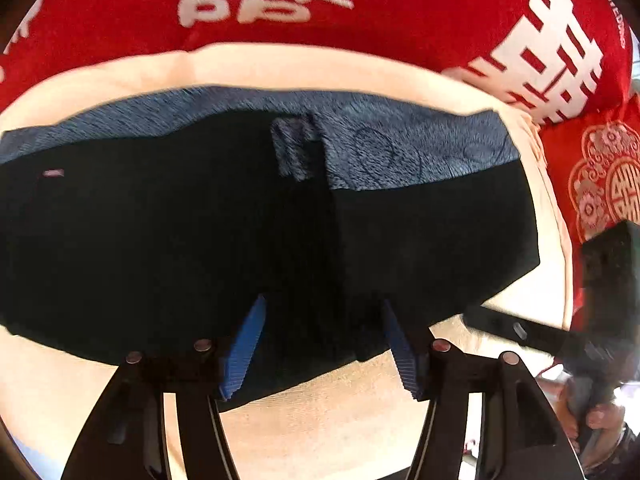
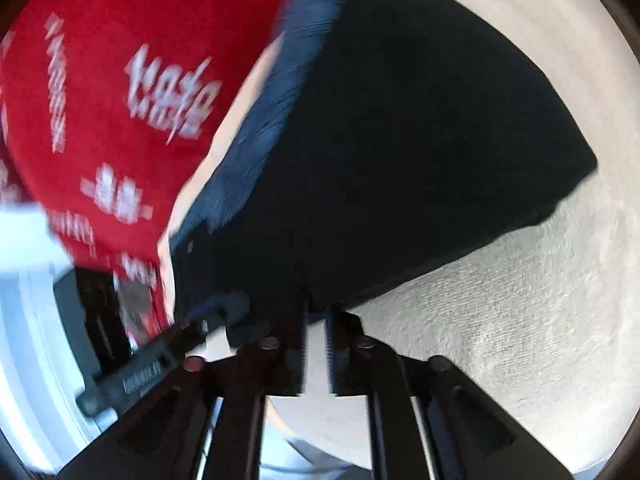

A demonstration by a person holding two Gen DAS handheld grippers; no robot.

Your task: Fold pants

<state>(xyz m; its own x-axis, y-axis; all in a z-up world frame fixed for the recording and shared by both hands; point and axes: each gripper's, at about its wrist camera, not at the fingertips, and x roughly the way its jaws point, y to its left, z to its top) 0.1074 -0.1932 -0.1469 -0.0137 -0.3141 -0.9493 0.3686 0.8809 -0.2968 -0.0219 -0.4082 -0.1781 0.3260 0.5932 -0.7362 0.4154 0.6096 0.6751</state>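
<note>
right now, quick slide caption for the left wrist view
Open left gripper over dark pants on a cream towel, red bedding behind.

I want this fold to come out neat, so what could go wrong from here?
1. The left gripper is open astride the pants' near edge; closing now may pinch only the top layer.
2. The right gripper looks nearly shut at the pants' edge; the blurred view leaves its hold unclear, so cloth might slip.
3. The grippers sit close together and could collide.
</note>
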